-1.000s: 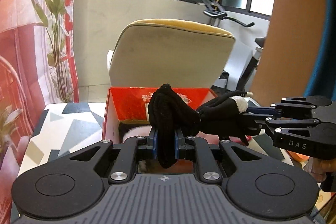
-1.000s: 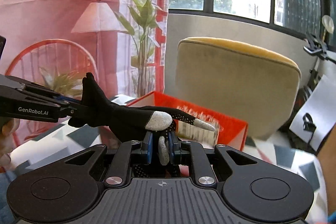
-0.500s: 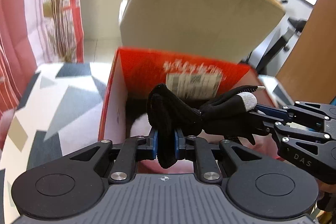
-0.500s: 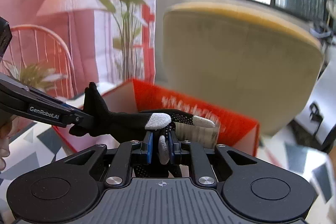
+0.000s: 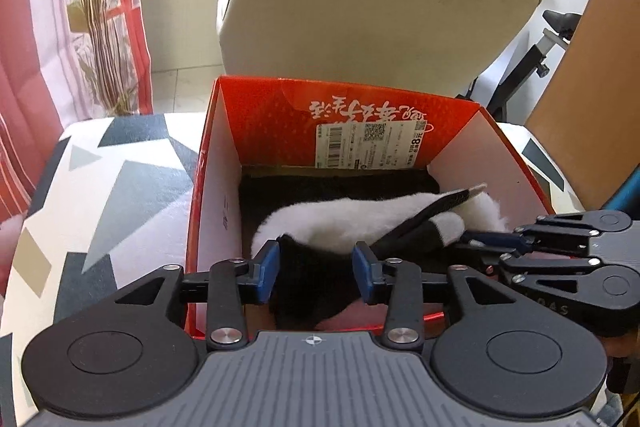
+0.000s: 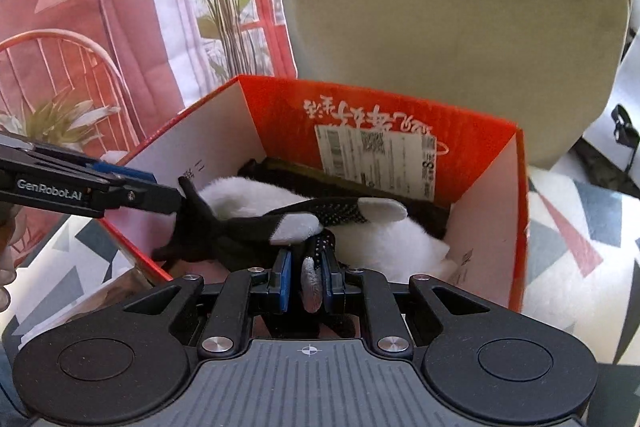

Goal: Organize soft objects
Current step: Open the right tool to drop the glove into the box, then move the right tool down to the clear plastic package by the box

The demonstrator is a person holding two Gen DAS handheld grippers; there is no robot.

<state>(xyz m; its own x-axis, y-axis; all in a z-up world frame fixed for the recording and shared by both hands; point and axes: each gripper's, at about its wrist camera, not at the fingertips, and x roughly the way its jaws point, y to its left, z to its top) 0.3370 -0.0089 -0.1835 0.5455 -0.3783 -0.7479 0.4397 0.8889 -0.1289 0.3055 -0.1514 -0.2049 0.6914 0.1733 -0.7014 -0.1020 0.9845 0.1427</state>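
Two tools over the red box: left tool spread open w/ black glove cuff loose between pads, right tool clamped on a glove fingertip. Glove lies in box atop white fluffy item, prob. another garment; beige chair behind.

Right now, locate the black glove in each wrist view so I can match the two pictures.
Left wrist view: black glove at bottom centre, lying between the open left gripper fingers, low inside the red box.
Right wrist view: centre-left, its fingertip pinched in the right gripper.
Shared landmark: the white barcode label on the box's far wall.
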